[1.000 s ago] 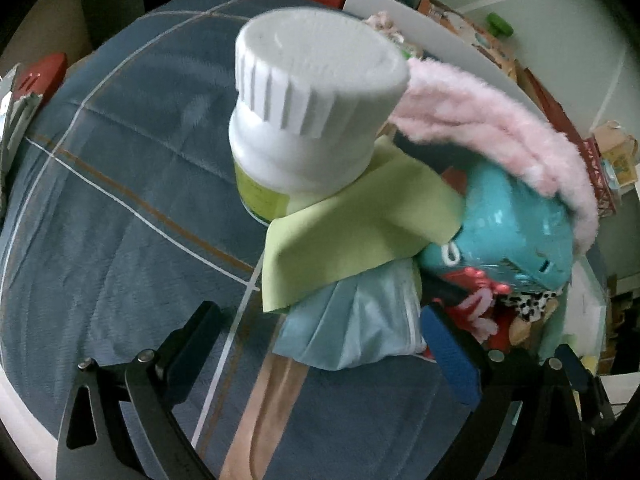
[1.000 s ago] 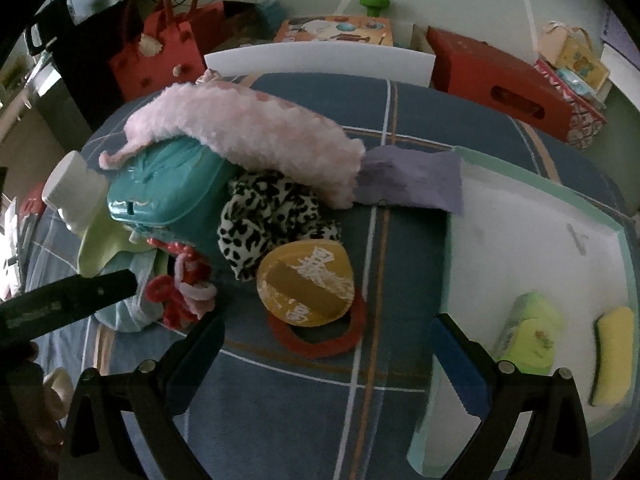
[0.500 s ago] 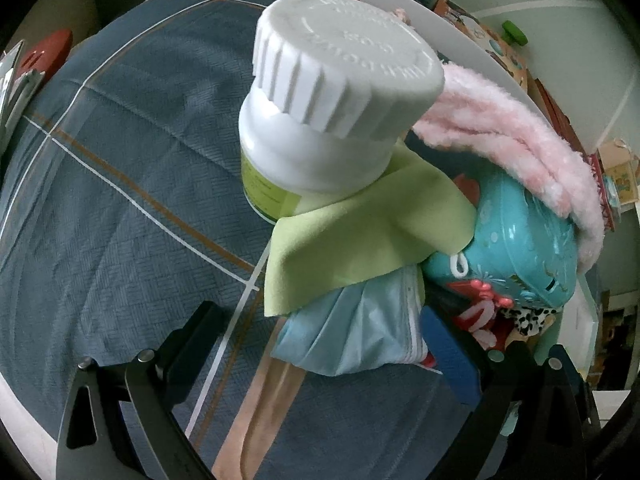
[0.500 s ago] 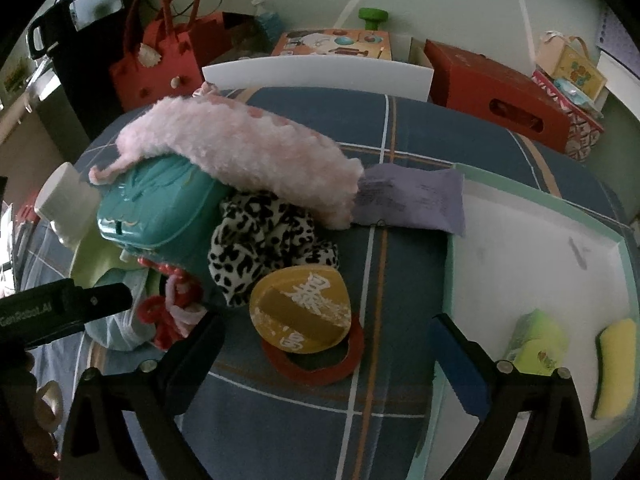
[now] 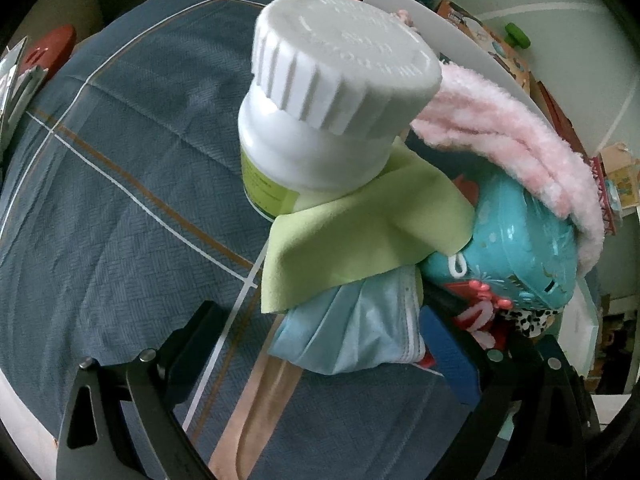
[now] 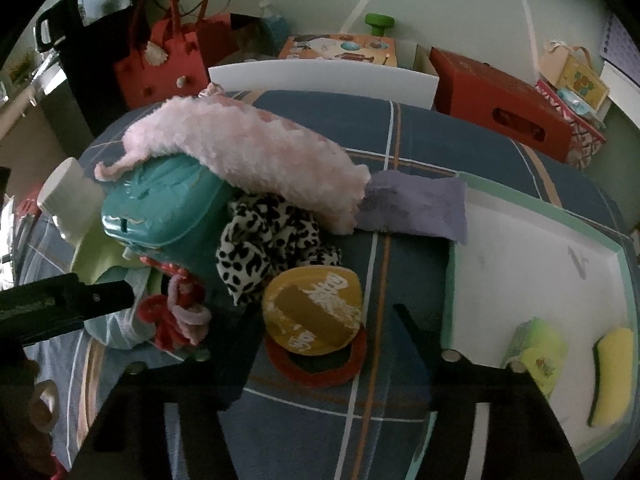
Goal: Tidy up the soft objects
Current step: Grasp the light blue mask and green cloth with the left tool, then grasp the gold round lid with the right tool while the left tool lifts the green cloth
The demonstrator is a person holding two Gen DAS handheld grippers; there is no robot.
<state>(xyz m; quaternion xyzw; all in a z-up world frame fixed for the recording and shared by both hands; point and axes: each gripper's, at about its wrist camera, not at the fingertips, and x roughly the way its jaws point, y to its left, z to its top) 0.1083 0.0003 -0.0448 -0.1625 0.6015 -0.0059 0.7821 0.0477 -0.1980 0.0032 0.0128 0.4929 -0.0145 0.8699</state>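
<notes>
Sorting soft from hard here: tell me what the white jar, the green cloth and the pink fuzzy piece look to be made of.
White jar: likely hard plastic, with a smooth body and ribbed cap. Green cloth: thin matte fabric, perhaps microfibre, draping in folds. Pink fuzzy piece: plush fleece with a tufted pile.

I see open blue plaid tablecloth (image 5: 120, 184) left of the white pill bottle (image 5: 332, 92), while the bottle, green cloth (image 5: 360, 232), teal case (image 6: 160, 208) and pink fluffy sock (image 6: 248, 152) crowd the middle, and the white tray (image 6: 532, 256) has bare floor.
</notes>
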